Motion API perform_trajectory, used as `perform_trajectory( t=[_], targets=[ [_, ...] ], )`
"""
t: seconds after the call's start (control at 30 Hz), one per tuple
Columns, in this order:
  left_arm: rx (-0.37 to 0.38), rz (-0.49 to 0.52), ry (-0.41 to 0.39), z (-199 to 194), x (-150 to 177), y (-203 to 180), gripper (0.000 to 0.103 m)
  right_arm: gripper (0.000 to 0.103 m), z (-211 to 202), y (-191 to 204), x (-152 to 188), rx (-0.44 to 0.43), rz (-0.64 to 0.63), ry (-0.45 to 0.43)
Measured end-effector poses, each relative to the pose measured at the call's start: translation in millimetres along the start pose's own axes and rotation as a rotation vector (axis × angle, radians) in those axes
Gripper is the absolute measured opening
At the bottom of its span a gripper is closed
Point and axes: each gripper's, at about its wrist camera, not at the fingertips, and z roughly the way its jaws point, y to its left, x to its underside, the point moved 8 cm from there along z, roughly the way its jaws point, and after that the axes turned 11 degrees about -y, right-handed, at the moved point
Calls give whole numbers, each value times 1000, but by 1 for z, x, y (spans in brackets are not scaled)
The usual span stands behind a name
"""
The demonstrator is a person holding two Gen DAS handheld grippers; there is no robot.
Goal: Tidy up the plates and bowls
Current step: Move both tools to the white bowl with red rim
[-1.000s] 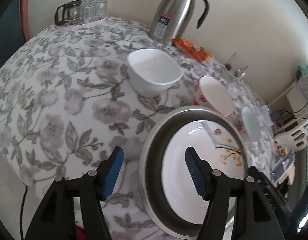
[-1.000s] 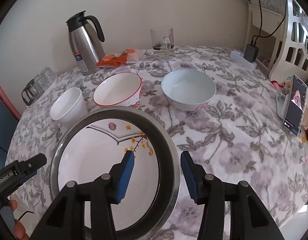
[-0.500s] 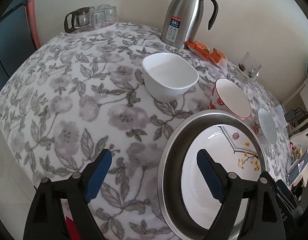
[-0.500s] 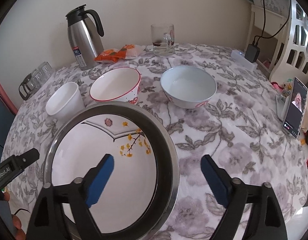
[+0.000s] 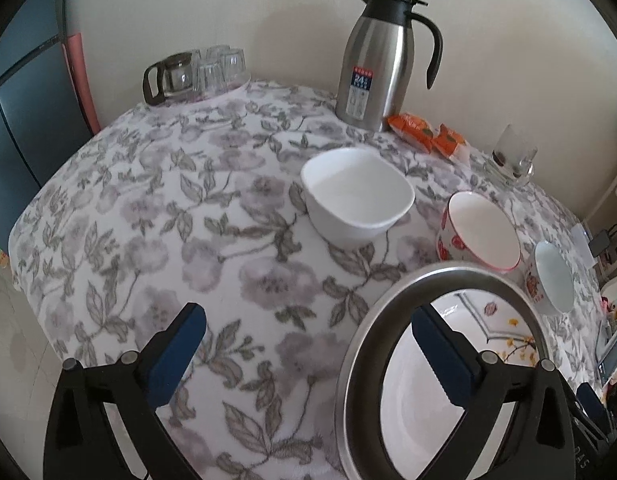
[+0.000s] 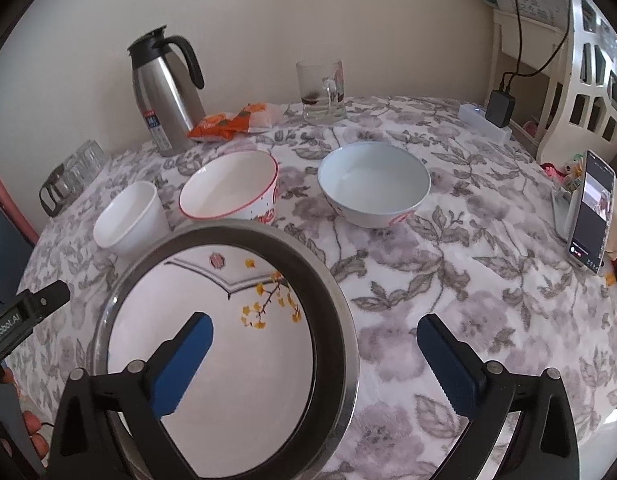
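Plate (image 6: pixel 244 368): white w/ yellow-flower sprig and small red mark near far edge; lies inside steel tray (image 6: pixel 340 344), round, dark inner wall, at near edge of table (image 6: pixel 488 280). Tray sits flat on floral cloth (image 5: pixel 188 220).

Left gripper (image 5: pixel 308 356): jaws just been opening, now spread as wide as they go, nothing held. Blue pads; right pad over tray's left rim, left pad over bare cloth. Tray rim is between the fingers but untouched.

Right gripper (image 6: pixel 314 364): jaws just been opening, now full wide, nothing held. Left pad hangs over plate, right pad over cloth beside tray; tray's right rim is between them, no contact seen.

Bowls, row behind tray, all upright, empty:
- white bowl (image 6: pixel 128 220), plain, squarish rim, leftmost, just beside tray.
- red bowl (image 6: pixel 230 190), red rim, red pattern outside, mid, just behind tray.
- pale bowl (image 6: pixel 374 182), bluish inside, red marks outside, rightmost, apart from tray.

Farther back, by wall: steel jug (image 6: pixel 164 96) w/ black lid and handle; orange packets (image 6: pixel 228 122) beside it; glass mug (image 6: pixel 320 90); glass pot + tumblers (image 5: pixel 196 72) at far left corner.

Right edge: phone (image 6: pixel 594 212) propped upright, screen lit; charger (image 6: pixel 499 107) w/ cable, white chair (image 6: pixel 588 60).
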Motion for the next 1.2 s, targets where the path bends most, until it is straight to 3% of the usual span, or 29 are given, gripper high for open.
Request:
perform_trajectory(
  t=[0.2, 0.43, 0.67, 0.9, 1.2],
  targets=[
    [11, 17, -24, -1, -14, -10, 103, 103, 1, 1, -8, 2, 17, -17],
    [20, 71, -103, -7, -52, -37, 103, 103, -1, 8, -29, -32, 19, -6],
    [76, 55, -150, -12, -90, -62, 103, 103, -4, 3, -67, -53, 29, -49],
    [116, 66, -157, -5, -109, -83, 103, 103, 5, -12, -100, -54, 86, -78],
    [175, 43, -91, 21, -115, -100, 102, 103, 22, -34, -127, 0, 151, -110]
  ],
)
